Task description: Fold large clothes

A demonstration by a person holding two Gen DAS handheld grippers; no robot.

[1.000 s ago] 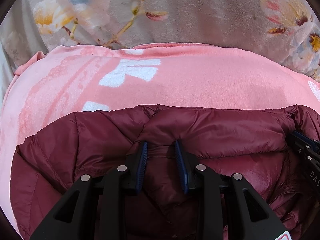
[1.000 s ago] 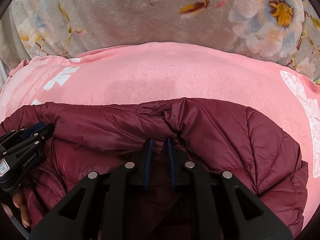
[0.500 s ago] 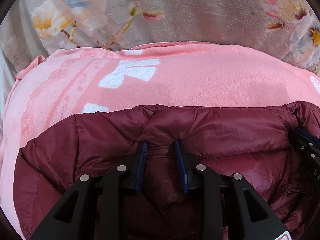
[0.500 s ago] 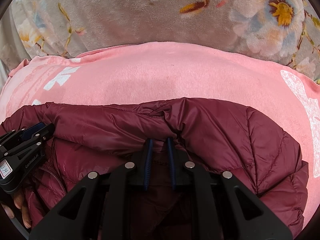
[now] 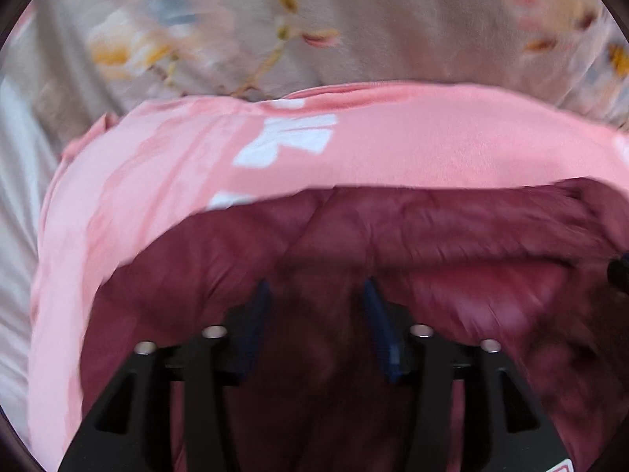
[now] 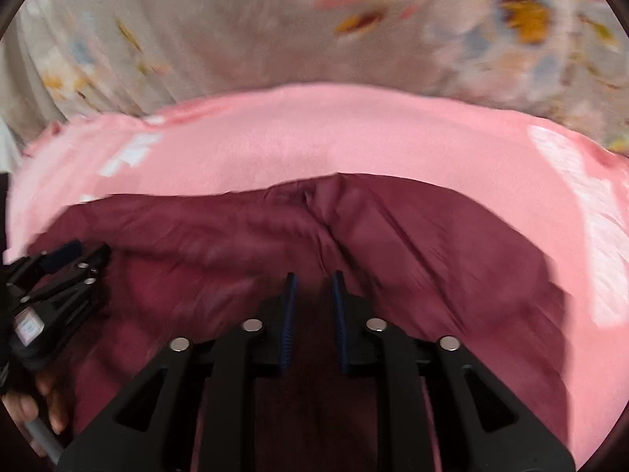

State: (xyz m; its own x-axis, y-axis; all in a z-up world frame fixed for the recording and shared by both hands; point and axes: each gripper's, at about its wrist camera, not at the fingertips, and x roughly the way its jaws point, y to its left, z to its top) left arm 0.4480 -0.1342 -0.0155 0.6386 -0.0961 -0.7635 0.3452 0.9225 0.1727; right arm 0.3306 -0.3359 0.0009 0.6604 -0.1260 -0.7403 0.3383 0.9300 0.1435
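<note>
A maroon quilted puffer jacket (image 5: 412, 236) lies on a pink blanket (image 5: 393, 149). The left claw (image 5: 314, 299), part open, straddles a ridge of jacket; whether it grips is unclear. The right claw (image 6: 312, 291), nearly closed, pinches a fold beside it, probably so both can carry one edge over together.

Soft, even, shadowless light, no glare. Both fisheye views are smeared by motion blur, worst on the floral bedspread (image 5: 393, 19), and bend strongly toward dark circular edges.
</note>
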